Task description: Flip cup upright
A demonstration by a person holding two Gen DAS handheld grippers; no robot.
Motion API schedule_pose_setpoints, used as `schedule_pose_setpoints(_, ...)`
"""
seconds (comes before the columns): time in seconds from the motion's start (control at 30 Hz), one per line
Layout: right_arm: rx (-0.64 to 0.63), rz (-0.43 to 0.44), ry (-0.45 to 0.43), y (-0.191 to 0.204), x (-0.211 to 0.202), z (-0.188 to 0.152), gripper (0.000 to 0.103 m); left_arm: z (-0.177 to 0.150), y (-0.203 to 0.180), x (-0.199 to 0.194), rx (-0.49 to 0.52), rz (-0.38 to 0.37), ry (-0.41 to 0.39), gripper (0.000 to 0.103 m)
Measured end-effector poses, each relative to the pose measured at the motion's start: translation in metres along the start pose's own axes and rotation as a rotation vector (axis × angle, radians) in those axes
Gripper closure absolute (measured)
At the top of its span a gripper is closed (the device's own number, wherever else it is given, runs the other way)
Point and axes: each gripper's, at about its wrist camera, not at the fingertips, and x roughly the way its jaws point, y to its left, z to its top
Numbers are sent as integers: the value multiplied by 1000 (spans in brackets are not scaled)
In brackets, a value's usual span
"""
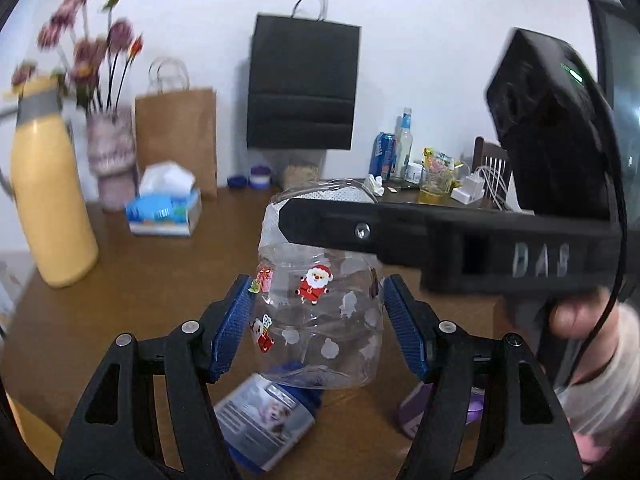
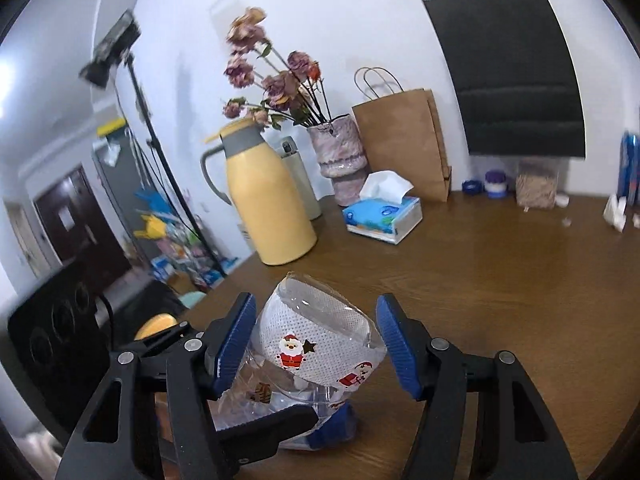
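The cup (image 1: 320, 304) is clear plastic with Santa stickers and a white mesh band near one end. It is off the table and tilted. In the left wrist view my left gripper (image 1: 318, 324) has its blue pads on both sides of the cup body, shut on it. My right gripper's finger (image 1: 360, 228) lies across the cup's banded end. In the right wrist view the cup (image 2: 316, 344) sits between my right gripper's (image 2: 316, 344) pads with gaps on both sides; that gripper is open. The left gripper's fingers (image 2: 280, 424) hold the cup's lower part.
On the brown table (image 2: 500, 280) stand a yellow jug (image 2: 268, 196), a flower vase (image 2: 340, 156), a tissue box (image 2: 384, 216), a brown paper bag (image 2: 404, 140) and small jars. Bottles and a glass (image 1: 434, 184) crowd the far right. A labelled packet (image 1: 264, 420) lies under the cup.
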Motion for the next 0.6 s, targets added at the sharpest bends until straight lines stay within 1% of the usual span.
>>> schedule_pose_setpoints(0.07, -30, -7, 0, 1, 1, -5, 36, -5, 2, 3, -25, -3, 10, 40)
schedule_pose_setpoints(0.17, -40, -3, 13, 0, 2, -6, 36, -11, 1, 1, -31, -1, -4, 40)
schedule_pose_setpoints(0.2, -42, -7, 20, 1, 2, -6, 36, -11, 1, 1, -36, -2, 3, 40)
schedule_pose_setpoints(0.27, -36, -33, 21, 3, -3, -11, 36, -14, 0, 0, -60, -27, 10, 40)
schedule_pose_setpoints(0.33, -79, -64, -16, 13, -15, -17, 38, -18, -5, -1, -58, -29, 10, 40)
schedule_pose_setpoints(0.43, -136, -103, -60, 26, -35, -31, 39, -26, -19, 6, -19, -34, 38, 40)
schedule_pose_setpoints(0.53, -235, -198, -95, 35, -44, -56, 39, -31, -29, 15, -6, -54, 71, 40)
schedule_pose_setpoints(0.6, -211, -194, -95, 26, -48, -63, 39, -36, -36, 25, -3, -68, 94, 40)
